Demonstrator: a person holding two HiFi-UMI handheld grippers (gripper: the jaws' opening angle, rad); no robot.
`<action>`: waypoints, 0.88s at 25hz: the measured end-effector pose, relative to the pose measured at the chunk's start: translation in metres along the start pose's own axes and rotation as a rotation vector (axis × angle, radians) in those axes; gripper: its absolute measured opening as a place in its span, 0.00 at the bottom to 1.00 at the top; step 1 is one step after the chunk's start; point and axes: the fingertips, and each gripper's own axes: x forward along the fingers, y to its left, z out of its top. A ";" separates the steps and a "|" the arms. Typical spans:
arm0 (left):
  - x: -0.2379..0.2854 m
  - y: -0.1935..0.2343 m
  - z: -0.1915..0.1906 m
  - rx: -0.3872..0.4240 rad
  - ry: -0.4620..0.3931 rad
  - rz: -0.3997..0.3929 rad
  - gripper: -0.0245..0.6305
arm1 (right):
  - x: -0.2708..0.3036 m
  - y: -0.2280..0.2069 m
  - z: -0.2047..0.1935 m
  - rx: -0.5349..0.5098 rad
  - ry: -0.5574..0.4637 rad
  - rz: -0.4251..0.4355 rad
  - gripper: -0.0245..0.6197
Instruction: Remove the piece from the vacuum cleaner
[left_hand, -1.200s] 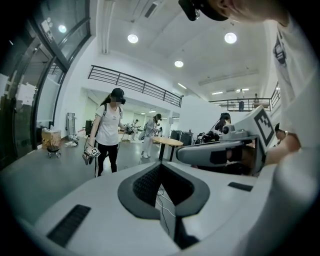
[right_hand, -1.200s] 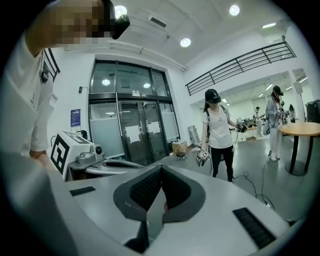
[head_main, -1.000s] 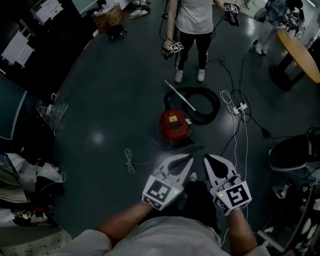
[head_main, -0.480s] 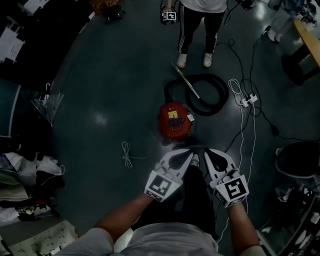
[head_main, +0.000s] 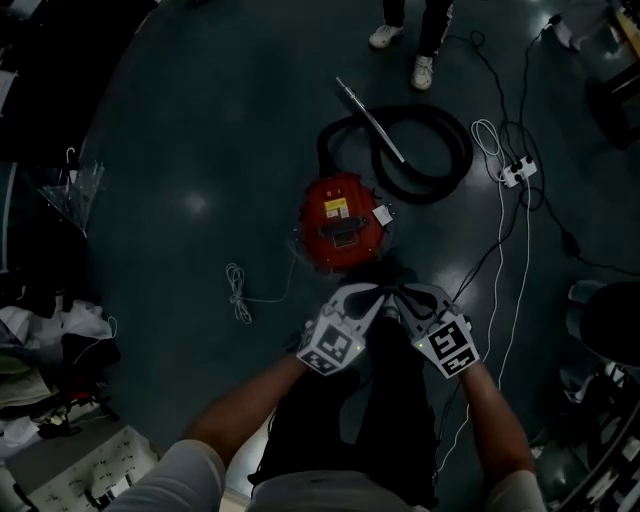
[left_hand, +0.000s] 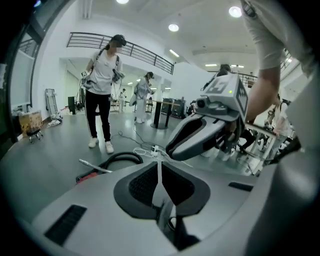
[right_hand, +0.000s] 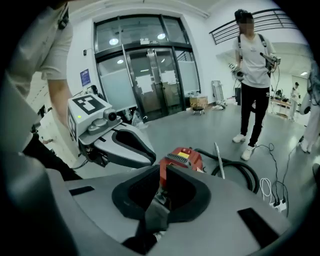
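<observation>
The red vacuum cleaner stands on the dark floor just ahead of both grippers, with a yellow label on top and a small white piece at its right side. Its black hose coils behind it, and a metal wand lies across the coil. My left gripper is shut and holds nothing. My right gripper, beside it, looks shut, its jaws just starting to part with nothing between them. In the right gripper view the vacuum cleaner sits straight beyond the tips, with the left gripper alongside.
A white cord lies on the floor left of the vacuum. A power strip and cables run along the right. A person's feet stand behind the hose. Clutter fills the left edge, and a dark chair stands at the right.
Both grippers have come forward and closer together, now just short of the vacuum cleaner. The view has tilted down, so the standing person is mostly out of frame.
</observation>
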 end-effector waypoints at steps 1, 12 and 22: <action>0.010 0.000 -0.021 0.010 0.039 -0.010 0.05 | 0.011 -0.002 -0.016 -0.021 0.032 0.017 0.07; 0.079 -0.005 -0.171 0.139 0.376 -0.085 0.20 | 0.097 -0.013 -0.167 -0.494 0.417 0.163 0.19; 0.111 -0.001 -0.216 0.213 0.498 -0.065 0.20 | 0.136 -0.021 -0.223 -0.747 0.542 0.198 0.21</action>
